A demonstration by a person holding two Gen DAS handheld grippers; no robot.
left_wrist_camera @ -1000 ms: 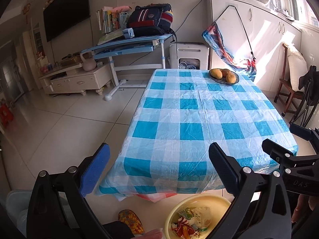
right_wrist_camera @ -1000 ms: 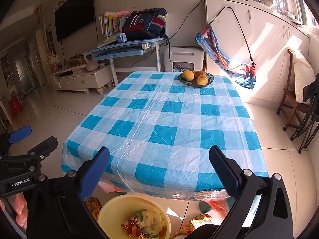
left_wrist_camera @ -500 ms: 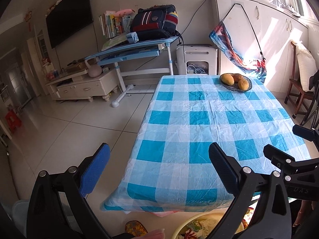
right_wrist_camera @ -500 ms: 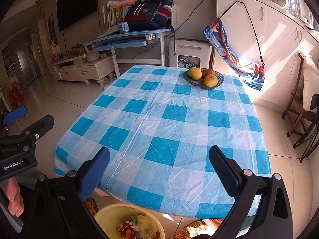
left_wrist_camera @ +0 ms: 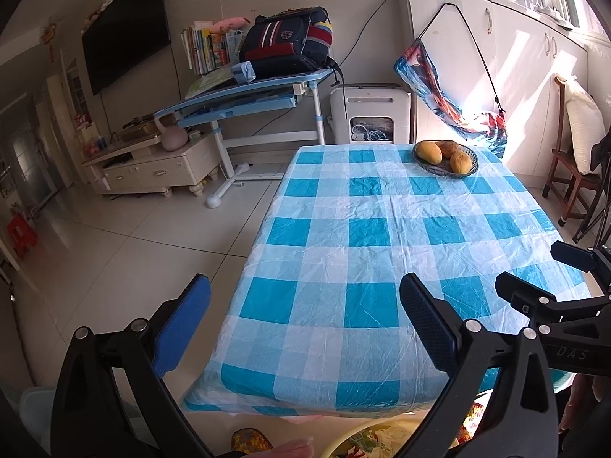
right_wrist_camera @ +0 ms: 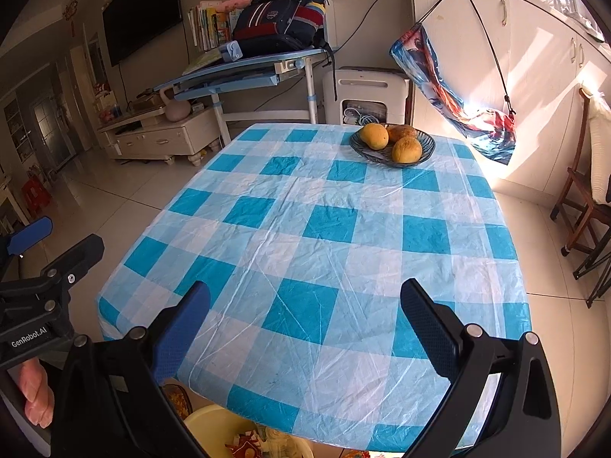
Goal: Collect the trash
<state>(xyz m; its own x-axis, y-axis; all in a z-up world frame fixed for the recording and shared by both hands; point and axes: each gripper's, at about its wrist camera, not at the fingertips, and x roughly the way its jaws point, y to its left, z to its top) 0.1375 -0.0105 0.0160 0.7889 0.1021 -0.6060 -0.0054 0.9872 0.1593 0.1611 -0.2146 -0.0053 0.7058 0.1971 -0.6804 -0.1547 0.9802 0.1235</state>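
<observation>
A yellow bin [left_wrist_camera: 357, 441] holding wrappers and other trash stands on the floor below the table's near edge; it also shows in the right wrist view [right_wrist_camera: 214, 425]. The table wears a blue-and-white checked cloth [left_wrist_camera: 382, 252], with no trash showing on it. My left gripper [left_wrist_camera: 305, 318] is open and empty, held above the table's near left corner. My right gripper [right_wrist_camera: 305, 322] is open and empty above the near edge. Each gripper shows at the side of the other's view.
A dark bowl of mangoes [right_wrist_camera: 392, 144] sits at the table's far end. A blue desk with a backpack [left_wrist_camera: 286, 40], a white appliance [left_wrist_camera: 368, 118] and a TV cabinet stand behind. A wooden chair [right_wrist_camera: 584, 191] is on the right. Slippers lie by the bin.
Both grippers have risen and tilted up: the table has dropped lower in both views and the bin has slid almost out of the bottom edge. Both stay open.
</observation>
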